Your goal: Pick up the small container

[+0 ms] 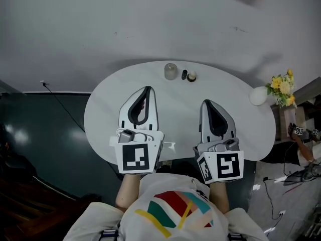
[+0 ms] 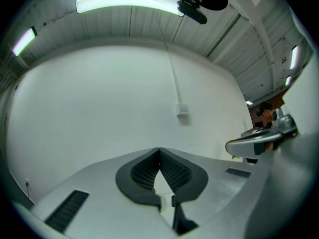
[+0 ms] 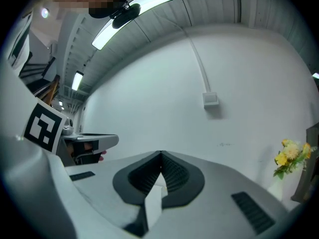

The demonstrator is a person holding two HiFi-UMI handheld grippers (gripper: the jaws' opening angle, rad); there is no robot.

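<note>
A black cable (image 1: 61,106) runs over the dark floor left of the white oval counter (image 1: 103,115). The left gripper (image 1: 148,88) is over the counter's near left part. In the left gripper view its jaws (image 2: 159,149) are closed tip to tip with nothing between them, pointing at a white wall (image 2: 99,103).

The small container (image 1: 171,71), a translucent grey pot, stands upright near the counter's far edge. It is ahead of and between the two grippers, well apart from both. Just to its right are two small dark items (image 1: 188,76).

The right gripper (image 1: 205,103) is over the near right part, its jaws (image 3: 161,153) also pressed together and empty. At the counter's right end stands a white vase (image 1: 258,96) of yellow flowers (image 1: 282,86).
</note>
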